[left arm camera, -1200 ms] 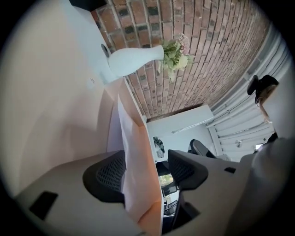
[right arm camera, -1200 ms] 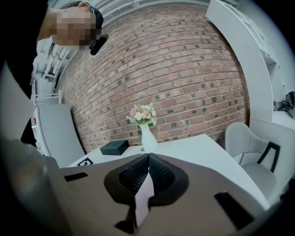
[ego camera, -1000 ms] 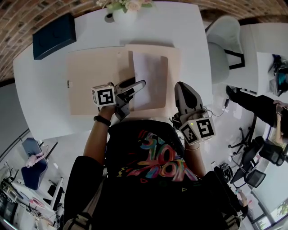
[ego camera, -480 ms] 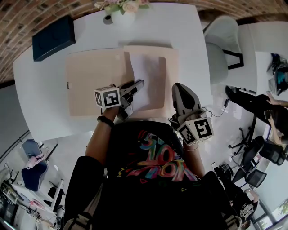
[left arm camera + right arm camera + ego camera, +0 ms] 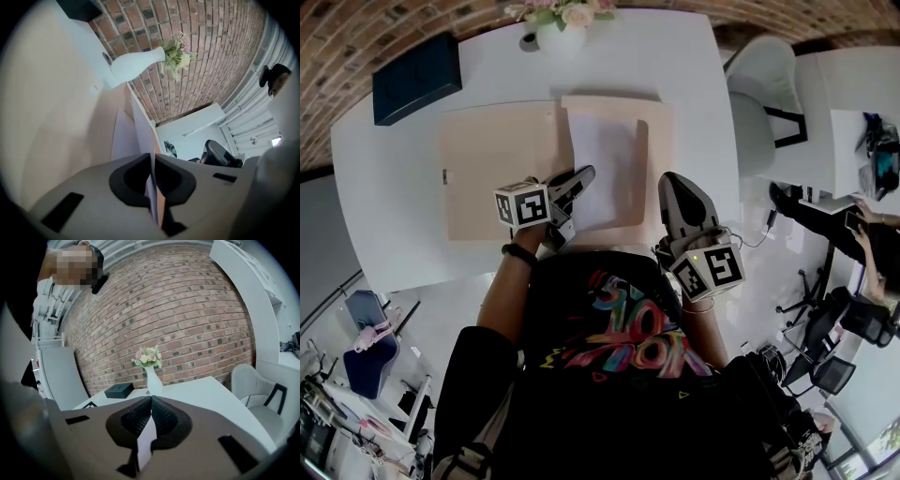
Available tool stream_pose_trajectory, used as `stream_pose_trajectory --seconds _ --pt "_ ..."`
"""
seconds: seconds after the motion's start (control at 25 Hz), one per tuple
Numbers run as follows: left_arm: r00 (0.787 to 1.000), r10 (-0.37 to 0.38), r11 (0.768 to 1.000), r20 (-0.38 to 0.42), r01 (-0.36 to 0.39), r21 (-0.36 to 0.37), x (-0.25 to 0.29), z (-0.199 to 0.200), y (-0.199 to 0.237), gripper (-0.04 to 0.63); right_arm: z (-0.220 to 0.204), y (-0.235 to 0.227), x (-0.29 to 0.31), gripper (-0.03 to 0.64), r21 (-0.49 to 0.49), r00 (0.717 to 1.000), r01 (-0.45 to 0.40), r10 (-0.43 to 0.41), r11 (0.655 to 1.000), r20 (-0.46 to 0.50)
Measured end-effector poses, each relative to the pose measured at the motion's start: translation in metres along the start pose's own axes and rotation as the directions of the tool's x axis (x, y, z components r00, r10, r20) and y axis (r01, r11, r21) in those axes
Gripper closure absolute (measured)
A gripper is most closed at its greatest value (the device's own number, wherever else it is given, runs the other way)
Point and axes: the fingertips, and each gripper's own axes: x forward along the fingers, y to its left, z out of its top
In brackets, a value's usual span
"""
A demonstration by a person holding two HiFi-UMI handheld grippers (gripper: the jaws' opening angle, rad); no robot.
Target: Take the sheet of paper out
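the left tool (image 5: 153, 161) was clenched on the near left edge of the sheet of paper (image 5: 605, 164), the white sheet running edge-on between its pads. a thin tan layer showed right beside the sheet in that pinch, and whether it was also caught could not be told. the right tool (image 5: 151, 401) was closed on nothing and sat just off the folder's near right corner.

the sheet lay on the right half of the open tan folder (image 5: 497, 169), which was spread flat on the white bench (image 5: 394, 187). the pull probably wanted to be low and slow, sliding the sheet toward the body and keeping it nearly flat so it would not crease at the pinch. if the folder lifted with it, the grip likely needed resetting on paper alone. pressing the right tool on the folder's bare margin would steady it.

at the far edge stood a white vase (image 5: 551, 36) of flowers and a dark box (image 5: 417, 75), well clear.
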Motion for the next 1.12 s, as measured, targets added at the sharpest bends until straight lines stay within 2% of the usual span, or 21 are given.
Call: stream_pose_trajectory --seconds 0.28,0.52,0.84,1.12 --pt "1.000 0.016 0.999 0.020 -0.017 0.027 -0.024 0.005 0.001 0.572 0.004 0.011 0.006 0.597 -0.015 1.000 -0.021 0.022 1.000 0.002" --pt "0.995 0.055 0.998 0.086 -0.057 0.018 -0.051 0.015 0.007 0.572 0.011 0.023 0.012 0.597 -0.028 0.999 -0.052 0.052 0.998 0.009" --pt "0.977 0.097 0.994 0.191 -0.104 0.031 -0.085 0.028 0.005 0.572 0.017 0.045 0.021 0.597 -0.056 0.992 -0.124 0.125 0.991 0.020" --pt "0.953 0.122 0.991 0.279 -0.134 0.023 -0.116 0.032 0.003 0.572 0.016 0.062 0.031 0.597 -0.076 0.982 -0.187 0.187 0.979 -0.012"
